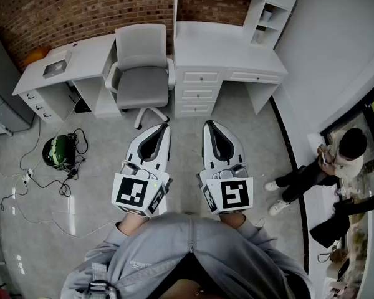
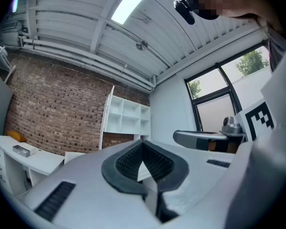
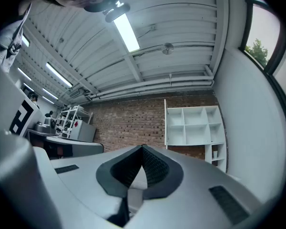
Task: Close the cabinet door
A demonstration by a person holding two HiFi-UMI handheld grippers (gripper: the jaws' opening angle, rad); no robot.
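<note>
Now | left gripper (image 1: 164, 127) and right gripper (image 1: 209, 124): jaws closed, nothing between | held over floor (image 1: 187, 112), well apart from desk (image 1: 224, 56) | cabinet door (image 3: 165, 123) apparently standing open beside shelves (image 3: 195, 125) | step: approach | next: step closer, push door shut.

In the head view the white shelf unit (image 1: 271, 8) runs off the top edge, and the hands holding the left tool (image 1: 164, 128) and the right tool (image 1: 210, 124) are hidden under their marker cubes (image 1: 137, 193). The grey thing (image 1: 56, 65) on the left worktop (image 1: 81, 58) is too small to tell. In both gripper views each tool's own body covers the foot of the shelf unit, whose cabinet door (image 3: 165, 123) shows only edge-on.
</note>
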